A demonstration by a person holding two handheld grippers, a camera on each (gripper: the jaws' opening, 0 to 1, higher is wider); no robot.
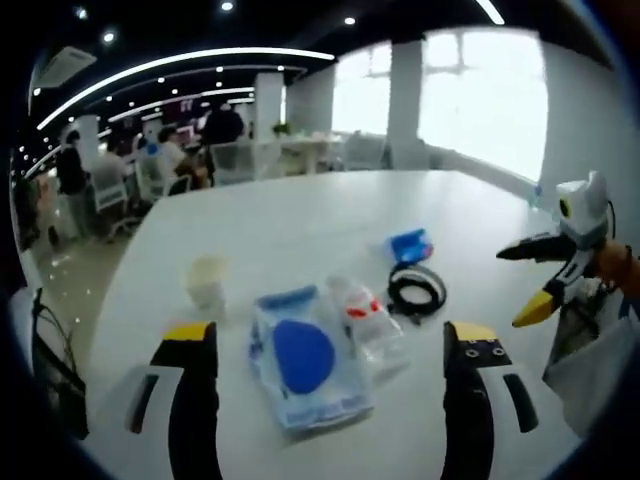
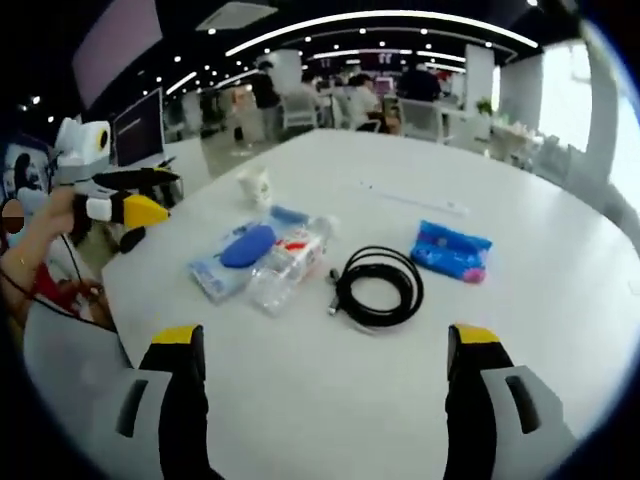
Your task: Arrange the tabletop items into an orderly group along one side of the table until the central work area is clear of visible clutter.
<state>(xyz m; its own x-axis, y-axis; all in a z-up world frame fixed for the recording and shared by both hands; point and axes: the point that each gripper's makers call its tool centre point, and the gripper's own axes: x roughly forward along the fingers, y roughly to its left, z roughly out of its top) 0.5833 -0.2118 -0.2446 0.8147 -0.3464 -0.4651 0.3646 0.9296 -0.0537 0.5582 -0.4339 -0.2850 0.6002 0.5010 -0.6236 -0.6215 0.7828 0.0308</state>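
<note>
I had both tools raised above the white bench [image 2: 520, 180], neither touching anything. My left tool [image 1: 332, 370] stood with its black, yellow-tipped jaws spread wide and nothing between them; my right tool [image 2: 325, 370] was likewise wide apart and empty. In the left gripper view, the flat clear plastic pouch holding a blue oval piece [image 1: 305, 365] lay nearest me on the bench, with a crumpled clear plastic bottle with a red label [image 1: 367, 320] touching its right edge. A small translucent plastic cup [image 1: 207, 280] stood upright to the left of the pouch, apart from it. Beyond the bottle lay a coiled black cable [image 1: 417, 290], and just past that a small blue packet [image 1: 410, 245]. All five sat loosely clustered near the bench's middle. People sat at desks far behind.
</note>
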